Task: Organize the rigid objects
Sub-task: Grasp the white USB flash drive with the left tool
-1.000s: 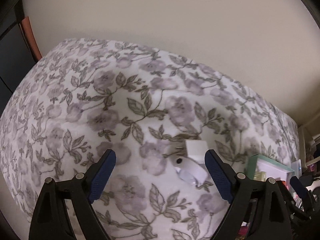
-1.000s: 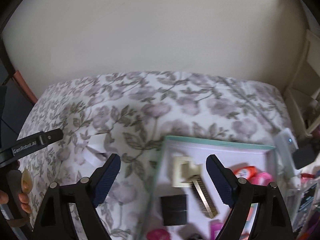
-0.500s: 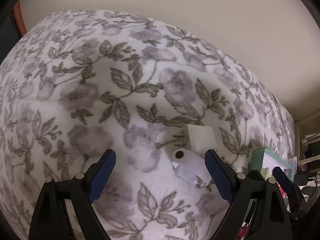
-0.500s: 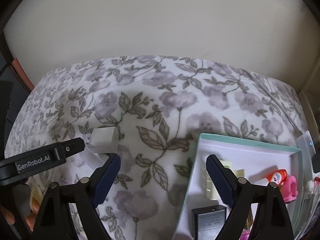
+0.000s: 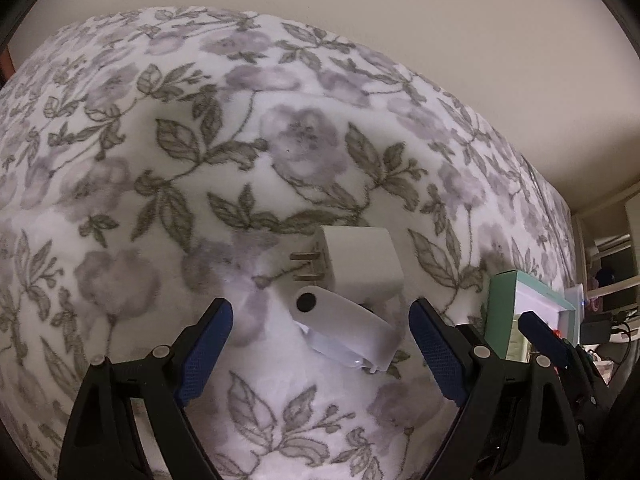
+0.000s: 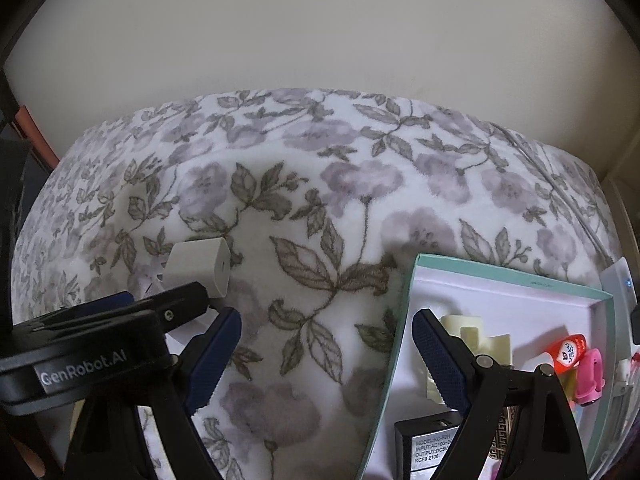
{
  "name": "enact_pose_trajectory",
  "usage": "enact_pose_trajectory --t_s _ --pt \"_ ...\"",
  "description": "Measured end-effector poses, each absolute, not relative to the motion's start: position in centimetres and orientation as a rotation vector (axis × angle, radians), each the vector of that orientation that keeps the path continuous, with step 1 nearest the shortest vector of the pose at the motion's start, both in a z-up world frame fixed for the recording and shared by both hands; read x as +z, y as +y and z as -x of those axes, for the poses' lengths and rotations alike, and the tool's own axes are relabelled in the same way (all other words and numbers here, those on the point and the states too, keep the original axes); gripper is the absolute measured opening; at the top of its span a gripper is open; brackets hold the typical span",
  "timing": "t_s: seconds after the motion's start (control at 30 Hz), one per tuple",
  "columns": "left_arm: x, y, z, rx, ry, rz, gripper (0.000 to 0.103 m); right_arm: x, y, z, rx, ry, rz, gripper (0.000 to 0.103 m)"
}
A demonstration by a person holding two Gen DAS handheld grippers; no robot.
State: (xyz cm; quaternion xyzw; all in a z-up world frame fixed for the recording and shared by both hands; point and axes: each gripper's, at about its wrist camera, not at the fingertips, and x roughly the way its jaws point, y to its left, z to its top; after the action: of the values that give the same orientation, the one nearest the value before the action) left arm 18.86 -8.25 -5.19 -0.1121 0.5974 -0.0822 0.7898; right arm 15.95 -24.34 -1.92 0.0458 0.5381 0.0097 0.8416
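Hovering over a floral blanket (image 5: 168,168), the left hand-held gripper (image 5: 320,344) stands with its blue-padded jaws wide apart and nothing clamped between them. Just ahead of the jaws lie two white things on the blanket: a cube-shaped plug adapter (image 5: 362,260) with its metal prongs pointing to the left of the view, and, touching its near side, a flat white device (image 5: 344,326) with a dark round spot at one end, lying at a slant. Neither pad touches either one. In the right wrist view the right hand-held gripper (image 6: 326,354) is likewise wide open and empty, its left jaw over the blanket and its right jaw over the near corner of a teal-rimmed box (image 6: 404,320) with a white inside. In the box lie a cream plastic piece (image 6: 476,340), a black charger (image 6: 428,440) with a printed label, a small red-orange bottle (image 6: 568,354) and a pink item (image 6: 592,376) just beside it. The plug adapter shows to the left of this view too, well apart from the box, with the black arm of the left hand-held gripper crossing in front of it. A plain pale wall (image 6: 320,32) stands behind the blanket.
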Motion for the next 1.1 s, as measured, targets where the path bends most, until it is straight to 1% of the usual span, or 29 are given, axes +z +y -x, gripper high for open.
enact_pose_trajectory --t_s 0.07,0.17,0.27,0.33,0.4,0.83,1.1 --pt "-5.3 -8.4 -18.9 -0.193 1.283 0.243 0.089 -2.0 -24.5 -16.0 0.017 1.141 -0.098 0.090" --pt "-5.7 -8.7 -19.1 -0.227 1.287 0.255 0.078 -2.2 -24.6 -16.0 0.006 1.150 -0.083 0.090" --pt "-6.1 -8.8 -19.1 -0.239 1.300 0.267 0.075 -2.4 -24.6 -16.0 0.003 1.156 -0.076 0.090" --pt "-6.1 -8.9 -19.1 -0.248 1.304 0.269 0.071 -2.5 -24.6 -16.0 0.001 1.162 -0.074 0.090" --pt "-6.1 -8.8 -19.0 -0.257 1.306 0.279 0.058 -2.7 -24.6 -16.0 -0.004 1.165 -0.070 0.090" --pt "-6.0 -7.2 -18.9 -0.231 1.327 0.359 0.057 -3.2 -23.5 -17.3 -0.014 1.174 -0.037 0.090" --pt "-5.6 -4.9 -19.0 -0.148 1.322 0.371 0.057 -2.1 -22.7 -17.7 0.002 1.152 -0.037 0.090"
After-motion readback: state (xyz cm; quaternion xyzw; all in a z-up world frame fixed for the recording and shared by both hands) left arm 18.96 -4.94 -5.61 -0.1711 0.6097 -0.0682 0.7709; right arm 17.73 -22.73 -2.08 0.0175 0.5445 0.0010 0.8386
